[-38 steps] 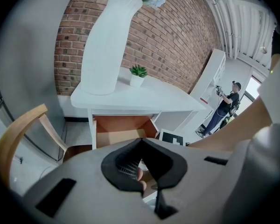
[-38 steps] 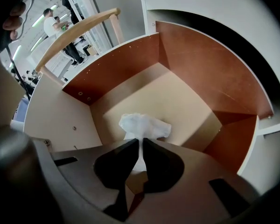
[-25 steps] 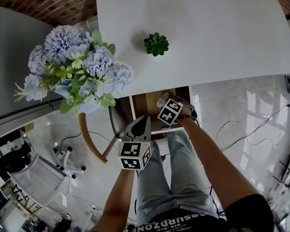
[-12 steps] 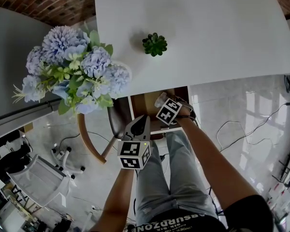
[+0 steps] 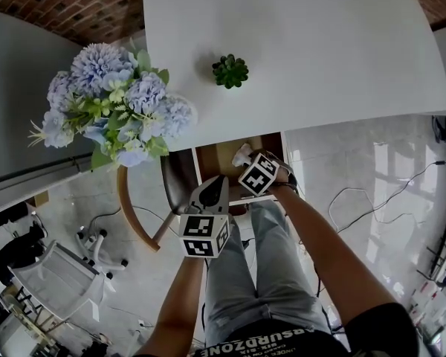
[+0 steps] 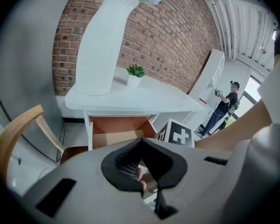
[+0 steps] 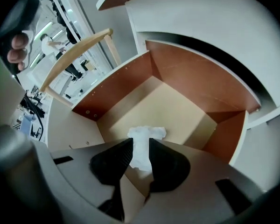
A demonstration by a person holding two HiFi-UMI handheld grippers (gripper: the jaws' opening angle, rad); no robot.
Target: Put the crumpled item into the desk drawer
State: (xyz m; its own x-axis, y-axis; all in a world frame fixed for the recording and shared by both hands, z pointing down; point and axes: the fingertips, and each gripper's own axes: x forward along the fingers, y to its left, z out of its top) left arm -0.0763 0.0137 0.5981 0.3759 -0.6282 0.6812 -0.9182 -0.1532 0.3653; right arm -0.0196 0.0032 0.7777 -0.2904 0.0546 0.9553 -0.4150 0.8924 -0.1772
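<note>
The white desk's [image 5: 320,50] drawer [image 5: 217,155] stands pulled out, with a brown wall [image 7: 130,78] and a pale floor. The crumpled white item [image 7: 147,133] lies on that floor near the front; in the head view it is a pale lump [image 5: 241,152]. My right gripper [image 7: 141,146] hangs just over it with jaws opening; the item shows in the gap, and the pads do not press on it. Its marker cube [image 6: 179,134] shows in the left gripper view. My left gripper [image 5: 215,184] is held in front of the drawer, tips together [image 6: 142,141], holding nothing.
A white vase with blue flowers [image 5: 119,110] stands at the desk's left corner, and a small green succulent [image 5: 230,71] sits further back. A wooden chair [image 5: 137,214] is left of the drawer. Cables [image 5: 372,199] lie on the tiled floor. A person [image 6: 221,111] stands far off.
The right gripper has shifted slightly left and up over the drawer, while the white item stays inside it. The left gripper has hardly moved.
</note>
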